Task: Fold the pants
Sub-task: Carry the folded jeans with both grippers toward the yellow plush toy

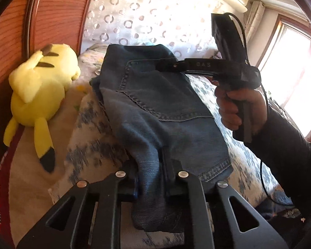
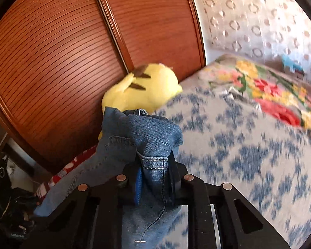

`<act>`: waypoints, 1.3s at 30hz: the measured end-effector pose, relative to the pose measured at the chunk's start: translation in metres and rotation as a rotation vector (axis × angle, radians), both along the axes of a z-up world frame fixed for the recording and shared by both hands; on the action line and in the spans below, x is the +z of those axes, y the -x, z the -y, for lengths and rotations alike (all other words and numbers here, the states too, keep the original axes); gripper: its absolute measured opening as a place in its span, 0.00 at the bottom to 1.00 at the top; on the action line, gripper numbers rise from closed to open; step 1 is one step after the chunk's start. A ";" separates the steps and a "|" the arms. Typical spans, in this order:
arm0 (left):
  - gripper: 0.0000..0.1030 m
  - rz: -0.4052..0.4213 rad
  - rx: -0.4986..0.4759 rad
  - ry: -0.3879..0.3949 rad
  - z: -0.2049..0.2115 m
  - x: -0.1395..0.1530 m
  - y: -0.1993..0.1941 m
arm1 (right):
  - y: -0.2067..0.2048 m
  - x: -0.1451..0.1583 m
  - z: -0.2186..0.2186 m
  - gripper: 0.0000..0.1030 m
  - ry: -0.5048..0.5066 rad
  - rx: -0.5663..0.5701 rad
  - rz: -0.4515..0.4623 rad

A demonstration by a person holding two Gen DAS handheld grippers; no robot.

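Beside the yellow plush toy (image 1: 39,95) on the patterned bedspread (image 1: 224,95), the blue denim pants (image 1: 155,108) hang bunched, not yet folded flat. The left gripper (image 1: 150,183) and right gripper (image 2: 154,183) each pinch denim, so the folding mostly remains.

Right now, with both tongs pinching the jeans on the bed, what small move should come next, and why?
Probably lift both ends a little together. The left tongs and right tongs each grip bunched denim, while the jeans lie rumpled on the bedspread; raising them should let the cloth hang straight before folding.
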State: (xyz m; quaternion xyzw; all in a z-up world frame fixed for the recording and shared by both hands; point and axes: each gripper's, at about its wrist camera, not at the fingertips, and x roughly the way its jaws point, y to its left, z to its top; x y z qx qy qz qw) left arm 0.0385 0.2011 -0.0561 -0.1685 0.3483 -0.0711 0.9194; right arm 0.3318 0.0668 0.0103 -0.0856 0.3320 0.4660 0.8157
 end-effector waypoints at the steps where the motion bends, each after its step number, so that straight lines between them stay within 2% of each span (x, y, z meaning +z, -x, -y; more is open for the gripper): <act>1: 0.16 0.003 0.009 -0.005 -0.004 0.003 -0.005 | -0.005 0.002 -0.006 0.19 -0.003 0.000 0.006; 7: 0.15 0.027 0.050 -0.028 -0.031 0.024 -0.037 | -0.034 0.013 -0.029 0.19 -0.049 -0.019 0.032; 12: 0.14 0.042 0.051 -0.071 -0.045 0.040 -0.078 | -0.071 0.017 -0.029 0.19 -0.095 -0.079 0.037; 21: 0.14 0.000 0.026 -0.135 -0.050 0.034 -0.140 | -0.116 0.001 -0.034 0.19 -0.074 -0.182 0.051; 25: 0.15 -0.052 0.031 -0.155 -0.053 0.020 -0.154 | -0.126 -0.005 -0.039 0.28 -0.039 -0.205 0.040; 29: 0.20 -0.083 0.042 -0.165 -0.052 0.009 -0.155 | -0.131 -0.003 -0.045 0.44 0.035 -0.240 0.055; 31: 0.23 -0.089 0.052 -0.159 -0.052 0.010 -0.154 | -0.129 0.001 -0.046 0.48 0.044 -0.254 0.071; 34: 0.30 -0.098 0.065 -0.170 -0.052 0.010 -0.151 | -0.120 0.012 -0.046 0.50 0.057 -0.276 0.117; 39: 0.53 -0.082 0.092 -0.197 -0.051 0.017 -0.142 | -0.095 0.021 -0.037 0.50 0.038 -0.241 0.136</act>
